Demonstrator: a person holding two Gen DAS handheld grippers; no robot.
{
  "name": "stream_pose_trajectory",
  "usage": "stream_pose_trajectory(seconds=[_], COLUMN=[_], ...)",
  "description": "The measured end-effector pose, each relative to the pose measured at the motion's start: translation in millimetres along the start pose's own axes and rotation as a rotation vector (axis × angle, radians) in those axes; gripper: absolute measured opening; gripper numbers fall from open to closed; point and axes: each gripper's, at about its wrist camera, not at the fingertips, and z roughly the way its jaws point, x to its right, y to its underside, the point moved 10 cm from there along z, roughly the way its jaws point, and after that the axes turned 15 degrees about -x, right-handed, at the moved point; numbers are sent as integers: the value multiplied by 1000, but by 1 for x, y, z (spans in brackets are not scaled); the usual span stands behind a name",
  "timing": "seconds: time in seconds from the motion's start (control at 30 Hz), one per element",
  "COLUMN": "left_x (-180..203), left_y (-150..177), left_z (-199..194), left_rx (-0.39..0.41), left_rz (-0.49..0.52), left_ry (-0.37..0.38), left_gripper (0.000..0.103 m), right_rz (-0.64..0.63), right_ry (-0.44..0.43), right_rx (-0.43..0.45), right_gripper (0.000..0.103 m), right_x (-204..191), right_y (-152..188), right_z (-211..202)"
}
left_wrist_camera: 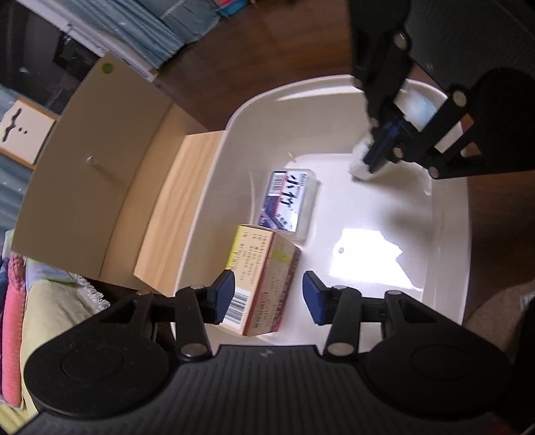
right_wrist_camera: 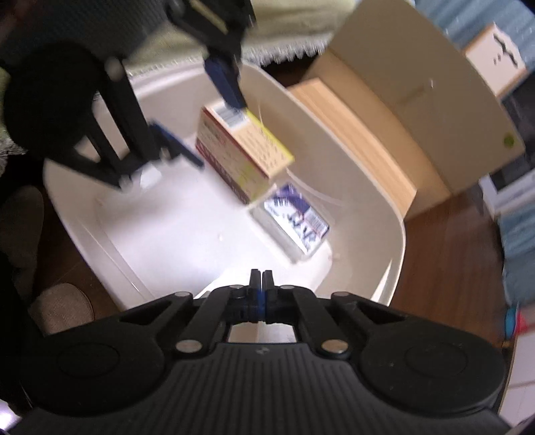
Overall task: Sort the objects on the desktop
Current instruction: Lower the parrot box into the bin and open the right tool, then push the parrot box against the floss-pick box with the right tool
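Note:
A cream plastic tub (left_wrist_camera: 334,90) (right_wrist_camera: 398,234) holds a clear case with a blue and white label (left_wrist_camera: 287,204) (right_wrist_camera: 297,217). A tan carton with a barcode (left_wrist_camera: 264,284) (right_wrist_camera: 244,150) is tilted at the tub's near wall, between the fingers of my left gripper (left_wrist_camera: 269,296) (right_wrist_camera: 217,130). The left pad touches it, and a strip of tub floor shows beside the right pad. My right gripper (right_wrist_camera: 260,287) (left_wrist_camera: 372,159) is shut with nothing between its jaws, low over the far side. A white lump (left_wrist_camera: 359,164) lies at its tip, with a white and blue packet (left_wrist_camera: 416,107) behind.
Left of the tub stand a light wood block (left_wrist_camera: 174,217) and an open tan box (left_wrist_camera: 83,160). A stack of blue sheets (left_wrist_camera: 133,30) lies at the back left on the brown table (left_wrist_camera: 284,50). Pink and yellow cloth (left_wrist_camera: 33,318) is at the near left.

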Motion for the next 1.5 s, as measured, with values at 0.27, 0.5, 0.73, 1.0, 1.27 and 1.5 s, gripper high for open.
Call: stream_pose_trajectory(seconds=[0.27,0.5,0.73,1.0,1.27,1.5], left_x=[-14,-12,-16,-17,-22,-19], left_y=[8,8,8,7,11,10], left_z=[-9,-22,-23,-28,-24,-22], left_rx=[48,78,92,117,103,96], left_rz=[-61,-17,-27,-48,-61,-49], left_ry=[-32,-69,-73,-55,-63,-58], left_gripper=[53,56,56,58,58,58], right_rz=[121,316,455,502,527,472], right_ry=[-78,-189,-253,-274,-212,-107], right_rx=[-92,-172,-272,-351,-339,-309], right_gripper=[0,37,50,47,38,35], right_x=[7,20,25,14,18,23], right_y=[23,33,37,40,41,33], right_z=[20,19,35,60,66,60])
